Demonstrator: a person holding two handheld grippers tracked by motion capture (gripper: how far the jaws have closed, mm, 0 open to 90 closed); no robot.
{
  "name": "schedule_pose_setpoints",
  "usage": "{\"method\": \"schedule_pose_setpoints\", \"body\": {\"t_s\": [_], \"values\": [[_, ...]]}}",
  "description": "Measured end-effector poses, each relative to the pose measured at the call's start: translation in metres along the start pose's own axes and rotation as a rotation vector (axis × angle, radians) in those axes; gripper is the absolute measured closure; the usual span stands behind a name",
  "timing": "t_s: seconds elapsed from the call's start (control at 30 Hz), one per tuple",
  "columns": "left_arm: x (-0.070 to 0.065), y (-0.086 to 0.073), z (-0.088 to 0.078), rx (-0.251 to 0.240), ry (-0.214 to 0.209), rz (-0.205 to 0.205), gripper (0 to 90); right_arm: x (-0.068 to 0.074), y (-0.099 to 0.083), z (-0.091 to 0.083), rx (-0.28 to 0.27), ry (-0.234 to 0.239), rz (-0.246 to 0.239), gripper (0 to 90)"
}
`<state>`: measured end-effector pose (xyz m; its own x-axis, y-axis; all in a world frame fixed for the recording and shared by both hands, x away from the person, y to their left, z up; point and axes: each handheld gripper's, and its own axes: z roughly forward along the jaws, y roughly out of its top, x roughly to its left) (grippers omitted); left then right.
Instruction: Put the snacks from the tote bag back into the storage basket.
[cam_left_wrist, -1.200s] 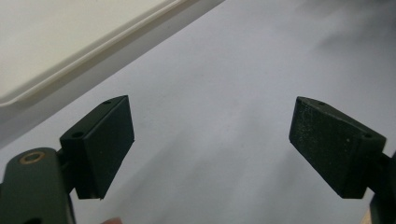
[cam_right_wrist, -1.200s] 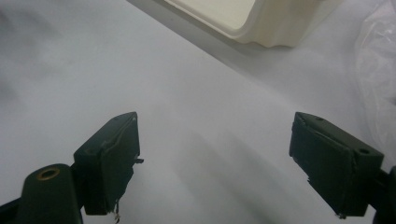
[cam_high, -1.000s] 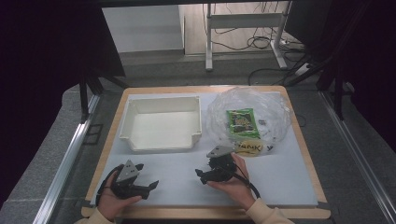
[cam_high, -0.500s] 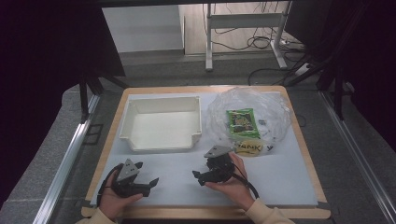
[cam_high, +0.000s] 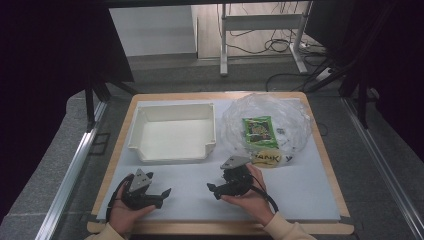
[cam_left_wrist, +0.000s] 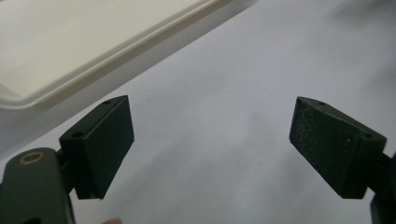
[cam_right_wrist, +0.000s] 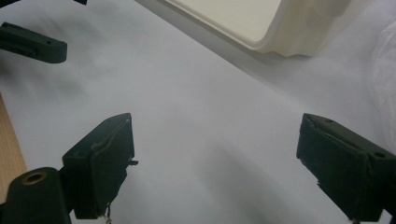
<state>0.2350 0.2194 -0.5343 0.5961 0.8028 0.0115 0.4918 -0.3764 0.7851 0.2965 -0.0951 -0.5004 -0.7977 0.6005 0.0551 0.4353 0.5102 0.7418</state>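
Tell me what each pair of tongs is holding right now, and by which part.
Nothing is held. The left tongs and the right tongs both stand wide open over the bare white mat, near the white tray.

The yellow packet (cam_high: 266, 158) under the clear bag reads "ANK"; the rest is unreadable.

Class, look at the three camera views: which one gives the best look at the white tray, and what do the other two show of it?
The high view: the whole white tray lies there, rim and hollow inside plain, on the table's left half. The left gripper view catches a slanting stretch of its rim at top left. The right gripper view shows one rounded corner at the top.
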Motion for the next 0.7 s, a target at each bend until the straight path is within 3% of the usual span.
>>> {"method": "schedule_pose_setpoints", "body": {"t_s": [0.17, 0.7], "values": [[-0.002, -0.001, -0.003, -0.008, -0.020, 0.020, 13.9, 0.000, 0.006, -0.003, -0.003, -0.003, -0.003, 13.4], [0.000, -0.001, -0.005, -0.013, -0.035, 0.022, 13.8, -0.008, 0.029, -0.024, -0.065, -0.044, 0.012, 16.0]]}}
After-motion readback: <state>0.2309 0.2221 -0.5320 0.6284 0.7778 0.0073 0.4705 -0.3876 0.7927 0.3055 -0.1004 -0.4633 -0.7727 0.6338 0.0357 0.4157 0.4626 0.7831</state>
